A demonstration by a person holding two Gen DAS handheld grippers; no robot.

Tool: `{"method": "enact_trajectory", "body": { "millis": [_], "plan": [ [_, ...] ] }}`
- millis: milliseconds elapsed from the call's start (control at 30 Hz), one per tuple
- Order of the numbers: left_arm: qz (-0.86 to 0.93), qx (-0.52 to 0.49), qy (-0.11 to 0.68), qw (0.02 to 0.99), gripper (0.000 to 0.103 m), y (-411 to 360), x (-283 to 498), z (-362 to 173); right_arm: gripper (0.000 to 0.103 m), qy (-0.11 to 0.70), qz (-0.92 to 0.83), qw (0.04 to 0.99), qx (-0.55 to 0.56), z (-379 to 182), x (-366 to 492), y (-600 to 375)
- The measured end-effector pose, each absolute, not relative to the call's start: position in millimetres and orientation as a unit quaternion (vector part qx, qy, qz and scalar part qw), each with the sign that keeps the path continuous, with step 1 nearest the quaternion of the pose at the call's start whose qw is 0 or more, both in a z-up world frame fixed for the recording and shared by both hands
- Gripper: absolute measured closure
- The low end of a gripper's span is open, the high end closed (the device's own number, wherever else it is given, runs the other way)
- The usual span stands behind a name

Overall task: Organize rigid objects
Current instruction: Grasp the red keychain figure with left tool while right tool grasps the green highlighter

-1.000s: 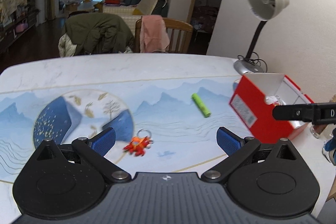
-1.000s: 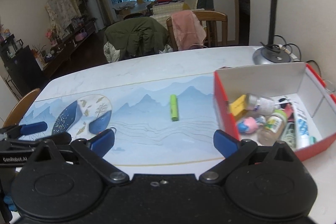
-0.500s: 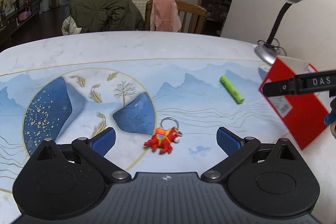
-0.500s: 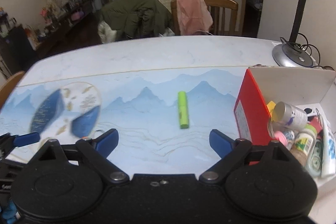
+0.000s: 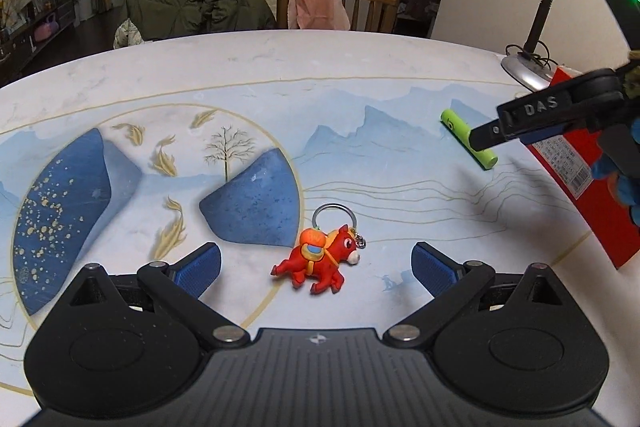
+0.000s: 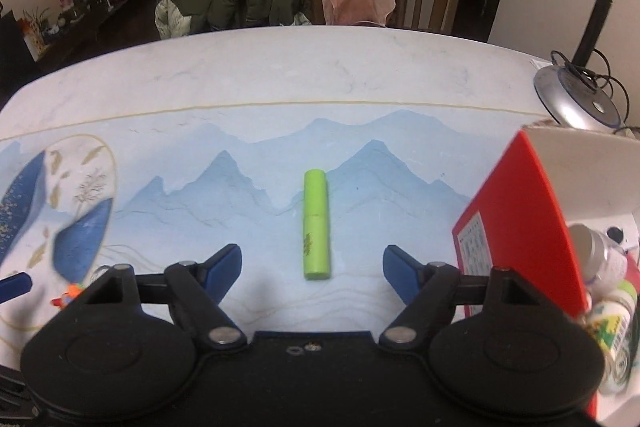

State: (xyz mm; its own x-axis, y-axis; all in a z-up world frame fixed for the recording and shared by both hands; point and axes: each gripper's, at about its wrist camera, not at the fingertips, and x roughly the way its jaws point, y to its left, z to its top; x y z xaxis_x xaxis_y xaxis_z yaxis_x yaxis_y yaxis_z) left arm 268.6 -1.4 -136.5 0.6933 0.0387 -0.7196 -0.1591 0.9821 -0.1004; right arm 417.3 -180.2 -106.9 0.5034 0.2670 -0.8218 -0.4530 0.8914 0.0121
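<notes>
From the left wrist camera we see our left gripper with its jaws spread wide and nothing pressed between the pads. A red horse keychain lies on the table between the blue pads, touching neither; it has an orange saddle pack, a white muzzle and a metal ring at its back. Far to the right of the keychain lies a green tube, and beyond that the red box at the table's edge; from here only its outer wall and a label show. The right gripper's finger crosses over the tube's near end.

From the right wrist camera our right gripper has just been closing but is still well apart, its pads on either side of the green tube's near end without touching it. The tube is lime green, capped, lying lengthwise away from us. Right of the tube, the red box has a white inside and holds several small bottles, crowded together.
</notes>
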Motion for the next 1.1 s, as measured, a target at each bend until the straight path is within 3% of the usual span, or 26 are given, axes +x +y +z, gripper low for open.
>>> {"method": "enact_trajectory", "body": {
  "millis": [167,333,500,567,700,933,1067,1100],
  "plan": [
    [0.062,-0.078,0.394,0.914,0.002,-2,270,-144,0.039,0.461,0.210,0.855,-0.110,-118,429,-174],
    [0.067,-0.071,0.395,0.913,0.009,-3,273,-146,0.047,0.468,0.204,0.853,-0.110,-124,438,-170],
    [0.074,-0.050,0.394,0.915,0.025,-10,274,-146,0.054,0.465,0.198,0.856,-0.111,-128,441,-169],
    [0.071,-0.041,0.394,0.915,0.027,-14,275,-146,0.056,0.463,0.198,0.856,-0.114,-129,442,-167],
    [0.060,-0.019,0.391,0.918,0.044,-23,274,-145,0.065,0.458,0.201,0.858,-0.119,-129,443,-161],
    [0.056,-0.017,0.391,0.918,0.055,-26,276,-143,0.086,0.454,0.199,0.859,-0.126,-129,439,-160],
    [0.056,-0.018,0.394,0.917,0.057,-24,278,-142,0.088,0.454,0.196,0.860,-0.125,-128,432,-161],
    [0.056,-0.021,0.395,0.917,0.065,-24,278,-142,0.088,0.455,0.197,0.860,-0.123,-127,429,-163]
  ]
}}
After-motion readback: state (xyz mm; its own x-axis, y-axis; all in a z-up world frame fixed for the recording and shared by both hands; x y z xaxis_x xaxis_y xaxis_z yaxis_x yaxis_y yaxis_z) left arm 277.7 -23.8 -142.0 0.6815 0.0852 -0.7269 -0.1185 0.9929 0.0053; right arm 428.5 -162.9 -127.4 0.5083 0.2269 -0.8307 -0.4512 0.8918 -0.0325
